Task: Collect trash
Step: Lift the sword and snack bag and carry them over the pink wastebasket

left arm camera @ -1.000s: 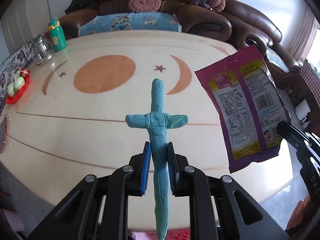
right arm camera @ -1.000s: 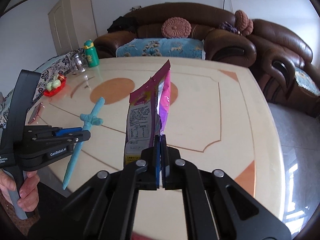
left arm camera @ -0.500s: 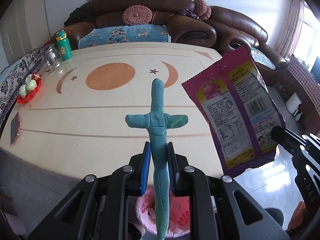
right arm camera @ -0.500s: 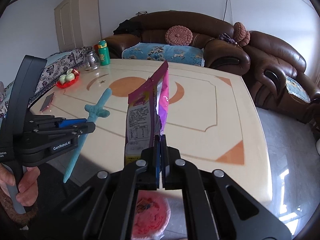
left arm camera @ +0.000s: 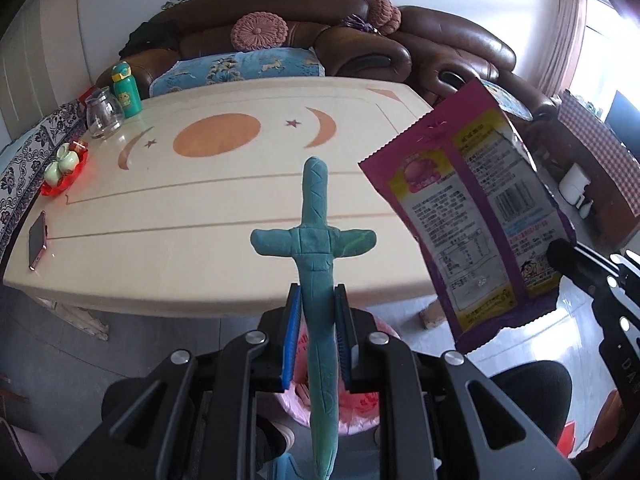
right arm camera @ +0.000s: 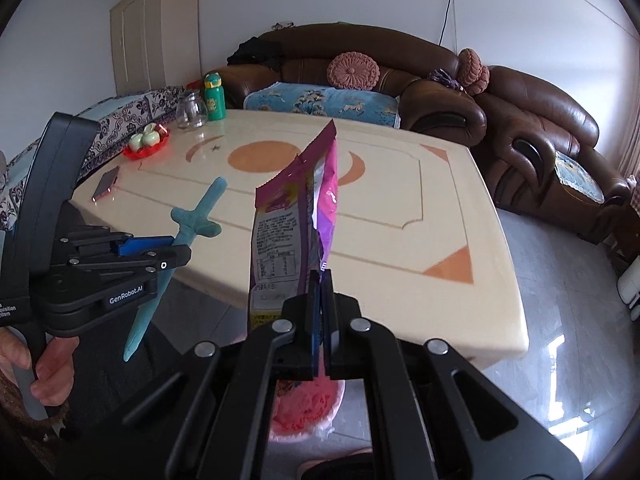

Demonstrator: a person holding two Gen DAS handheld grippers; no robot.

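Blue sword point(left arm camera: 316, 276): a soft teal toy sword, being gripped by its blade between the blue pads of the left gripper point(left arm camera: 317, 312); hilt and crossguard are pointing far, toward the tabletop, the blade tip is hanging down near the camera.
Snack bag point(right arm camera: 294, 232): a purple and pink wrapper with a yellow-edged label, standing upright, its lower edge being pinched by the right gripper point(right arm camera: 321, 304); in the left wrist view the bag point(left arm camera: 476, 220) is hanging at the right, off the near right corner of the tabletop.
Left gripper fingers: closing tightly on the blue sword, pads touching both sides of the blade.
Right gripper fingers: pressing together on the snack bag with hardly any gap showing.
Trash bin point(right arm camera: 308, 408): a bin lined with a pink bag is sitting on the floor, low and near, below both grippers.
Left hand point(right arm camera: 44, 364): wrapping around the left gripper's handle at the near left.
Tabletop point(left arm camera: 192, 216): cream with orange sun, moons and stars, lying far of both held things.
Far left of tabletop: a green bottle point(left arm camera: 126, 90), a glass jar point(left arm camera: 104, 118), a red tray point(left arm camera: 64, 168) and a phone point(left arm camera: 37, 240) are sitting there.
Sofa point(right arm camera: 400, 76): a brown leather one is standing beyond the tabletop.
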